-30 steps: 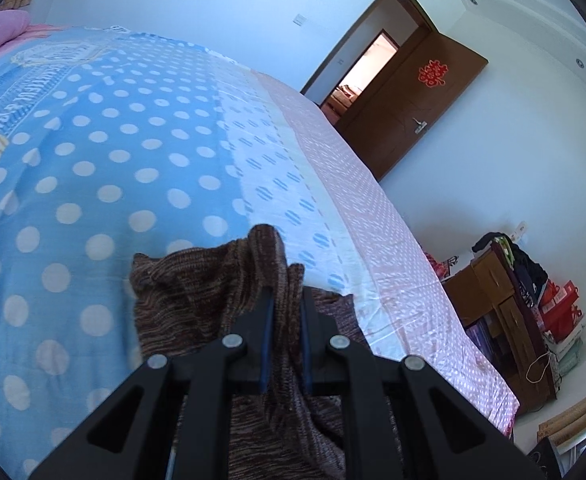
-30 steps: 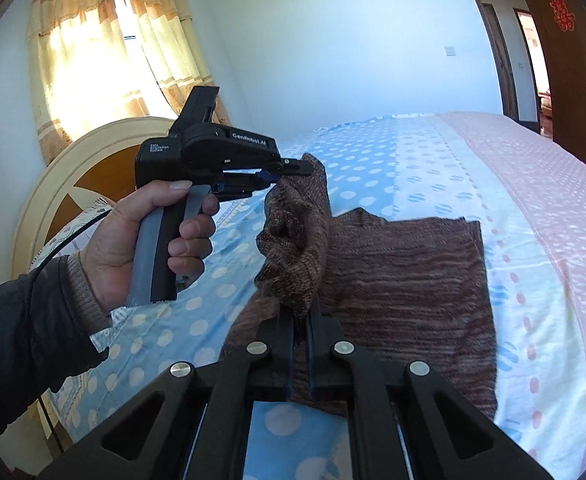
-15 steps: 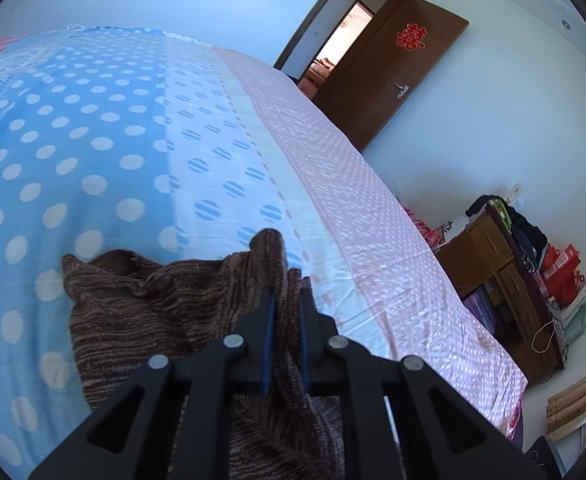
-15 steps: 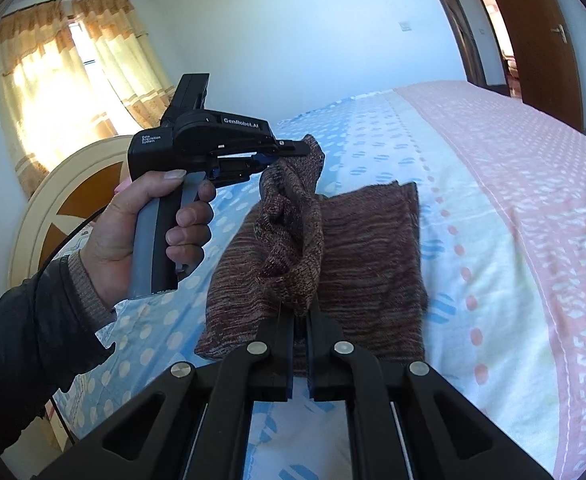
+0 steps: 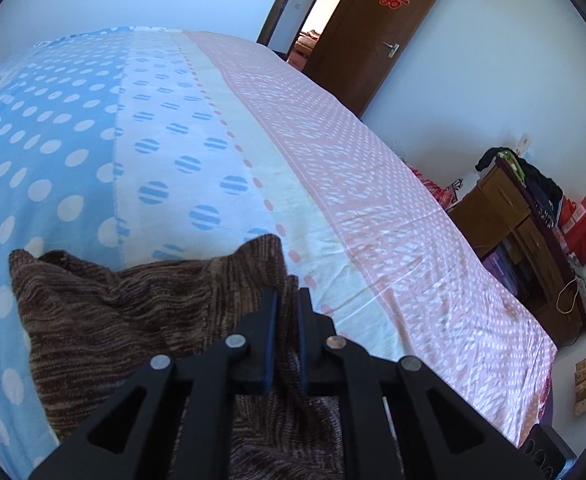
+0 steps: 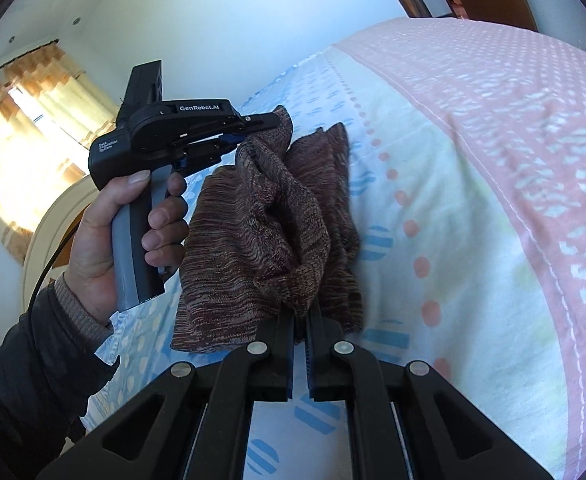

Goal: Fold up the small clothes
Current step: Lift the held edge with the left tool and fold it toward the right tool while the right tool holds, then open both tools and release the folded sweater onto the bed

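Observation:
A brown knitted garment [image 5: 141, 304] lies folded over itself on the bed's dotted sheet [image 5: 173, 132]. My left gripper [image 5: 286, 296] is shut on one raised corner of it, which sticks up past the fingertips. In the right wrist view the same knit [image 6: 261, 224] hangs bunched between both tools. My right gripper [image 6: 301, 314] is shut on its near corner, and the left gripper [image 6: 267, 122], held by a person's hand [image 6: 105, 240], pinches the far corner above the bed.
The bed's pink band [image 5: 373, 200] runs along the right edge, dropping to the floor. A wooden desk with clothes and boxes [image 5: 533, 224] stands beyond it, and a brown door [image 5: 377, 32] stands ajar. A curved headboard [image 6: 49, 236] and curtains [image 6: 17, 148] are at the left.
Both grippers have carried the held corners across the bed toward the pink side, laying the knit over itself. The right wrist view has rolled, and the garment now looks narrower and bunched.

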The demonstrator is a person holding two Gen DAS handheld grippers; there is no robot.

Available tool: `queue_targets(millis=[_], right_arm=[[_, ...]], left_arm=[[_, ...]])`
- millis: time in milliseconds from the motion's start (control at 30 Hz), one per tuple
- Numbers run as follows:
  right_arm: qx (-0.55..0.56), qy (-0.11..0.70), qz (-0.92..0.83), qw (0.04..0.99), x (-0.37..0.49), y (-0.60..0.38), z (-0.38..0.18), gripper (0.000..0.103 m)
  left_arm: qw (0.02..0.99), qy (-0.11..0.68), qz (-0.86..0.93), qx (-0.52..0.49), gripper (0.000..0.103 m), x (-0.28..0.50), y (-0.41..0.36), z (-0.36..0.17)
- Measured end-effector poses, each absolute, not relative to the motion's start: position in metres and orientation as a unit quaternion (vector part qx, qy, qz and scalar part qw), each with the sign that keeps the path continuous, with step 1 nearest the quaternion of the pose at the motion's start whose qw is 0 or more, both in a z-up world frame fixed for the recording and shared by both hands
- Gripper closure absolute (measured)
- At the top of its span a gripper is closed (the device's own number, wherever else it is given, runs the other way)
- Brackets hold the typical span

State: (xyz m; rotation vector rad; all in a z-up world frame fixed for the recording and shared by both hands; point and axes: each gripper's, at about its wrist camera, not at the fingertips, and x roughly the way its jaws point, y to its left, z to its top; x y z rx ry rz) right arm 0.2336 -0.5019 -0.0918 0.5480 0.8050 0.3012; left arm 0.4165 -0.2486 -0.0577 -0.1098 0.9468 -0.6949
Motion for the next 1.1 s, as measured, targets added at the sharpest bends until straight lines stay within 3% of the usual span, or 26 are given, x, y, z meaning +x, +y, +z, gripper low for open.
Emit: queue_targets(millis=[167,200,267,333,433,567,867,900,967,1000,1100], right_arm=[[0.279,0.399,0.135,0.863,0.233,-0.506,-0.103,0.099],[0.278,0.401,0.133,0.863,0.233,-0.506,-0.103,0.099],[0.273,0.402,0.129,0.864,0.235,-0.507,-0.104,0.099],[0.273,0.41,0.128,0.861,0.239,-0.507,-0.108,0.099],[0.285,0.419,0.13,0.853,0.24,-0.508,-0.114,0.099],[0.282,0.418,0.147,0.851,0.235,-0.501,-0.108,0.099],[0.288,0.426,0.138,0.846,0.234,-0.504,-0.114,0.099],[0.286,0.419,0.129,0.852,0.232,-0.506,-0.111,0.097],[0.268,0.394,0.099,0.873,0.227,-0.511,-0.096,0.076],[0.265,0.37,0.091,0.886,0.225,-0.515,-0.085,0.057],[0.245,0.337,0.089,0.905,0.234,-0.515,-0.061,0.054]], left_arm=[[0.837,0.445,-0.318,-0.019,0.093,0.414,-0.267,-0.07],[0.84,0.445,-0.311,-0.017,0.088,0.412,-0.268,-0.07],[0.839,0.45,-0.305,-0.016,0.069,0.41,-0.267,-0.07],[0.849,0.439,-0.295,-0.011,0.032,0.404,-0.261,-0.065],[0.874,0.398,-0.277,-0.014,0.017,0.388,-0.233,-0.052],[0.882,0.391,-0.263,-0.003,0.013,0.368,-0.195,-0.052],[0.896,0.376,-0.192,0.14,0.008,0.31,-0.153,-0.102],[0.896,0.374,-0.191,0.144,0.006,0.308,-0.152,-0.104],[0.896,0.378,-0.188,0.136,0.004,0.311,-0.15,-0.109],[0.896,0.38,-0.189,0.128,0.001,0.313,-0.149,-0.111],[0.89,0.404,-0.193,0.089,0.0,0.322,-0.141,-0.119]])
